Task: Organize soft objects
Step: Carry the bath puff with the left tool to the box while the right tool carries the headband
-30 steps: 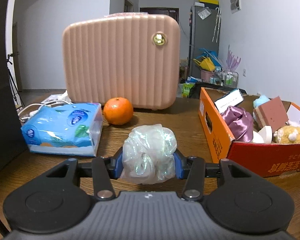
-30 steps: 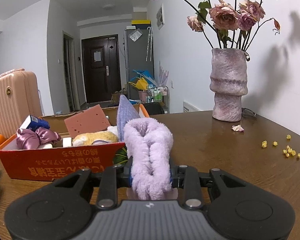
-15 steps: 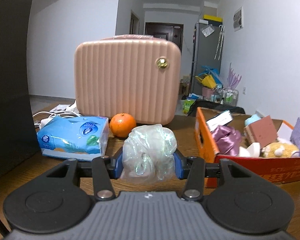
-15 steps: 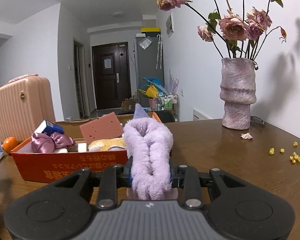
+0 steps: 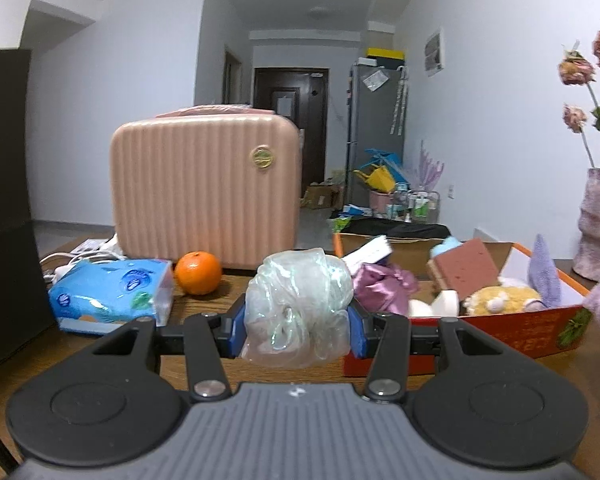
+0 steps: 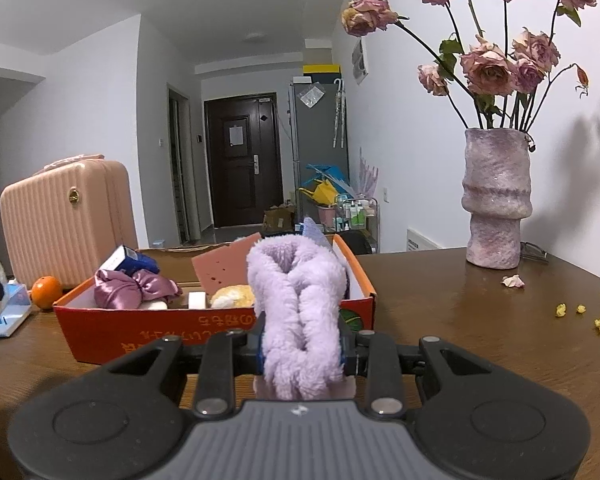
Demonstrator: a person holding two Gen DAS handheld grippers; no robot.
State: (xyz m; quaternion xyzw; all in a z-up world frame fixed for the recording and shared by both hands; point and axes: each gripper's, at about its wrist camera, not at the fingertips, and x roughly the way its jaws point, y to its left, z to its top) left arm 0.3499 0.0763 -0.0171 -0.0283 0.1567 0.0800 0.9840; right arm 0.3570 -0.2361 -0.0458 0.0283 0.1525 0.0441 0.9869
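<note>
Item, my left gripper [image 5: 298, 330]: jaws clamped on a crumpled clear plastic wad [image 5: 298, 312], no evident long axis. Item, my right gripper [image 6: 302, 354]: closed tight on a lilac fleece band [image 6: 298, 312], long axis running away from me. Item, orange box [image 6: 216, 330]: ahead of both, nearer my right.

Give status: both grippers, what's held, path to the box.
Left gripper shut on clear pouf. Right gripper shut on purple fleece. Orange box ahead, open top, already part full. Nothing between grippers and box.
</note>
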